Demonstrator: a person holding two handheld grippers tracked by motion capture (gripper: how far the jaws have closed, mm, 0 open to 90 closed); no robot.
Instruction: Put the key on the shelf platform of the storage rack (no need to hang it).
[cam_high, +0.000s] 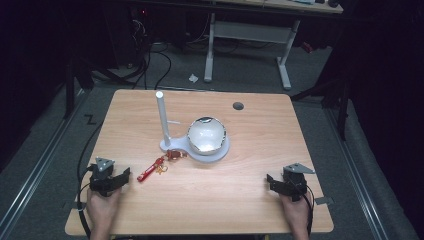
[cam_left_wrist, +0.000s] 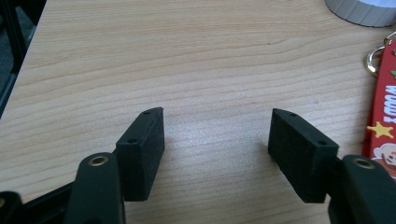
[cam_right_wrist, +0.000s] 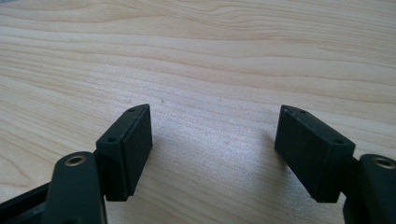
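A dim room is lying around a light wooden table (cam_high: 210, 200), with dark cables on the grey floor and a white-legged desk (cam_high: 247, 37) standing behind it.

The left gripper (cam_high: 116, 181) is resting near the front left corner of the table, held by the person's left hand (cam_high: 102, 207). In the left gripper view its two black jaws are standing wide apart, and nothing is lying between them except bare wood. The right gripper (cam_high: 274, 184) is sitting near the front right corner, in the person's right hand (cam_high: 296, 212). In the right gripper view its jaws are also standing wide apart over bare wood, holding nothing.

Going outward from the left gripper, a red keychain strap (cam_high: 151, 170) is lying flat on the table, just to the right of that gripper and a little further from the person. It is running diagonally, and a gold ring and a small red charm (cam_high: 175, 154) are sitting at its far end, close to the stand. In the left gripper view the strap is showing at the right edge, beside the right jaw but not touching it.

Behind the strap a white stand (cam_high: 200, 154) is standing near the middle of the table. It is carrying an upright white post (cam_high: 162, 117) on its left part and a shiny bowl (cam_high: 206, 134) on its round right part. A small dark hole (cam_high: 238, 106) is showing in the table further back. The right gripper is staying well apart from all these things.
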